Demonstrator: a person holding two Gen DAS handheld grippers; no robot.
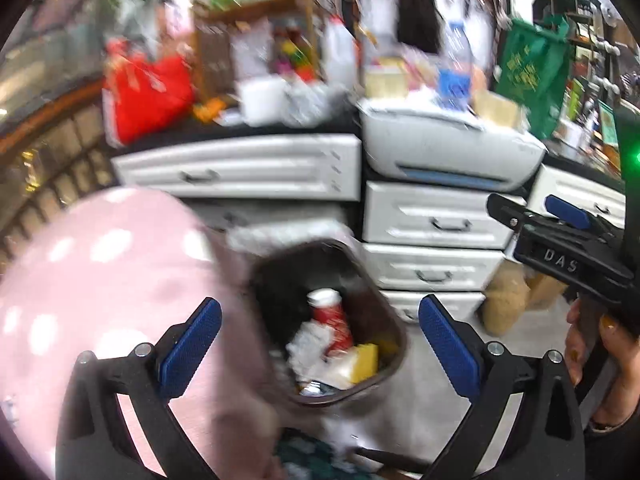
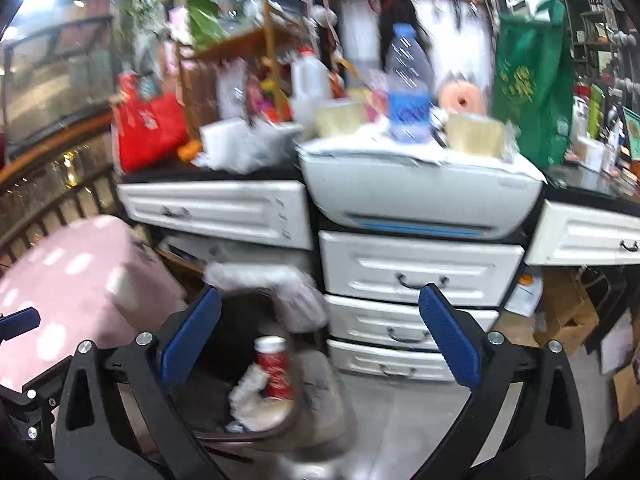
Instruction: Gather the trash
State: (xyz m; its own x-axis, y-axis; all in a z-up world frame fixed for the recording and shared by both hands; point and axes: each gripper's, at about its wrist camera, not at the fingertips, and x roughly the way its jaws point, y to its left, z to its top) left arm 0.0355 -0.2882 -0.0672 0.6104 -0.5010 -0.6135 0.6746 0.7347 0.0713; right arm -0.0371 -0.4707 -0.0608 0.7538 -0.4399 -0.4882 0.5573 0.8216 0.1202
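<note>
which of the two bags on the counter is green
The green bag at the counter's right end, past the printer; the one at the left end is red.

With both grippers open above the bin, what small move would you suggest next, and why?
Probably swing both away from the trash bin toward the cluttered countertop for the next piece. The left gripper and right gripper stand wide open with nothing between their fingers, and the red cup, crumpled paper and yellow item already lie inside.
</note>
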